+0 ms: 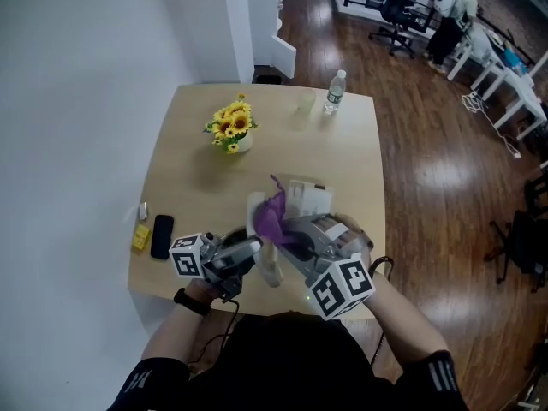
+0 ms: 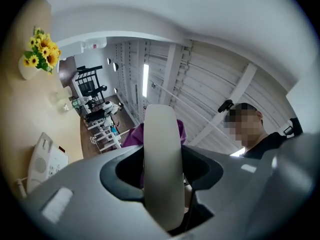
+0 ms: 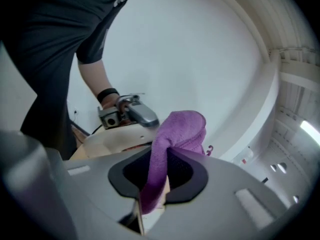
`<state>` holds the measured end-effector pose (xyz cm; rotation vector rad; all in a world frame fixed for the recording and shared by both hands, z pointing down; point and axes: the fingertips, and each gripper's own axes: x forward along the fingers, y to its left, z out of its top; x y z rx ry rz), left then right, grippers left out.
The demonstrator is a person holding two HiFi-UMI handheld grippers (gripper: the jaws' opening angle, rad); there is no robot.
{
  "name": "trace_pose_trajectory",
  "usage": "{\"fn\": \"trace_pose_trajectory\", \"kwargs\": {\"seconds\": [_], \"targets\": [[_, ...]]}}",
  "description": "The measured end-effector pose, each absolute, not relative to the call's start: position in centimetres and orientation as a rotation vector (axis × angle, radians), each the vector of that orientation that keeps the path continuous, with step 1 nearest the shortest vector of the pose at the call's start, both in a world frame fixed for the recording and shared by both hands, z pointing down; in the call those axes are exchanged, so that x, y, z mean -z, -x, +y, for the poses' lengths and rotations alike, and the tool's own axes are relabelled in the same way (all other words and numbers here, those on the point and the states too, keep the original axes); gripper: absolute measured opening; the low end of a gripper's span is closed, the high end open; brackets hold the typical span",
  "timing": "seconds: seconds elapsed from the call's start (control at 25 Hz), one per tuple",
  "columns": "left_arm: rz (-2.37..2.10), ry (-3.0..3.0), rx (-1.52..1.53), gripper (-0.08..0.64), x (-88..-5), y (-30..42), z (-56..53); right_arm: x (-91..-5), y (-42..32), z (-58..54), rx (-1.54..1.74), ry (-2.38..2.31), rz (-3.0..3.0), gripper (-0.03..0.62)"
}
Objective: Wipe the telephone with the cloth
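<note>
A pot of sunflowers [image 1: 232, 128] is seen standing toward the far left of the light wooden worktop [image 1: 193, 187], and a clear water bottle [image 1: 335, 92] is set upright near its far right corner. At the near left edge a flat black device [image 1: 161, 236] is laid, with a small yellow object [image 1: 140, 236] just beside it and a small white item [image 1: 143, 211] close behind. Beyond, on the dark wood floor [image 1: 428, 144], a black office chair [image 1: 398, 7] and white desks [image 1: 514, 84] are placed.
</note>
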<state>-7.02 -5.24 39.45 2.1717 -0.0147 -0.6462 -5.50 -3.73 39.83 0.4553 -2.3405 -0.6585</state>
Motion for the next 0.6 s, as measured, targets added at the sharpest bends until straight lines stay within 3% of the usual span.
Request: {"fn": "trace_pose_trajectory", "kwargs": {"seconds": [0.32,0.6], "targets": [[0.108,-2.156,0.699,0.213,-38.3,6.7,-4.0,-35.0,3.8,-7.6,0.481,-0.657,-2.502,0.063],[0.111,-2.146,0.698,0.212,-38.0,6.5,-4.1,-36.4,5.3,-5.6,0.547,-0.511,-2.448,0.063]]}}
